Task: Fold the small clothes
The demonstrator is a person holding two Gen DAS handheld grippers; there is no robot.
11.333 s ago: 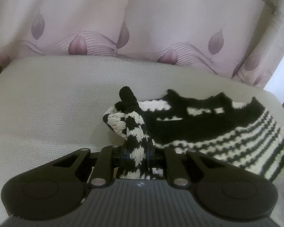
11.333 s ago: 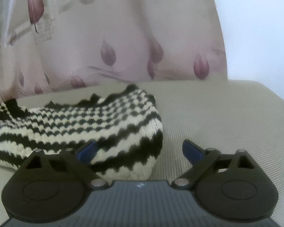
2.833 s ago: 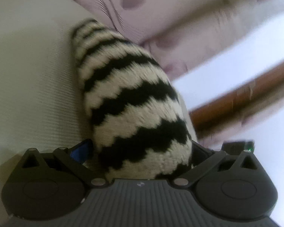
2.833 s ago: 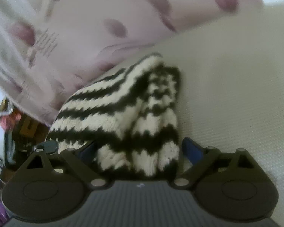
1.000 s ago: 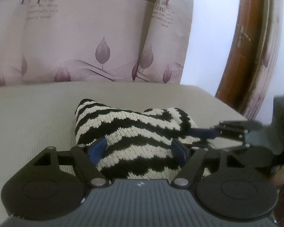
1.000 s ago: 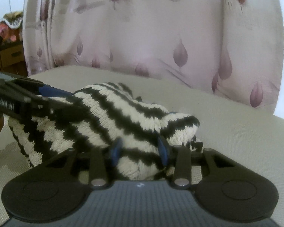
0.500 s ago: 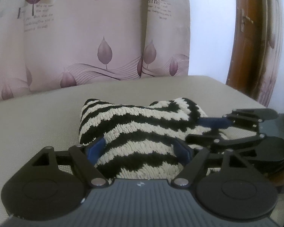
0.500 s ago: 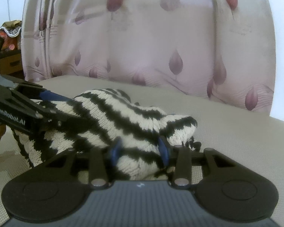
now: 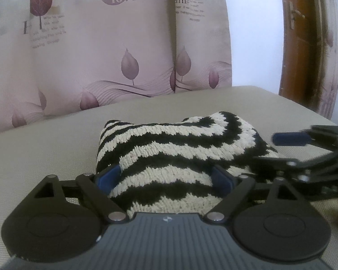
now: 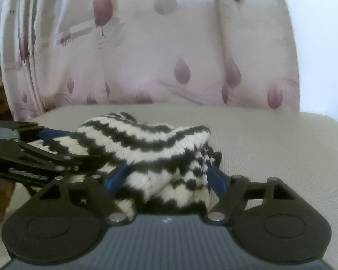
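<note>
A black-and-cream striped knit garment (image 9: 173, 148) lies bunched in a folded heap on the beige cushioned surface (image 9: 45, 148). My left gripper (image 9: 165, 176) is open, its blue pads either side of the heap's near edge. My right gripper (image 10: 166, 176) is also open, straddling the other end of the garment (image 10: 160, 148). The right gripper shows in the left wrist view (image 9: 304, 155) at the right, and the left gripper shows in the right wrist view (image 10: 33, 153) at the left.
A pink curtain with leaf prints (image 9: 124, 45) hangs behind the surface. A brown wooden door frame (image 9: 304, 45) stands at the right. The surface's right edge (image 10: 326, 123) curves away near the white wall.
My right gripper has opened wide and let go of the garment's end. The left gripper stays open around the heap. Both views have shifted slightly.
</note>
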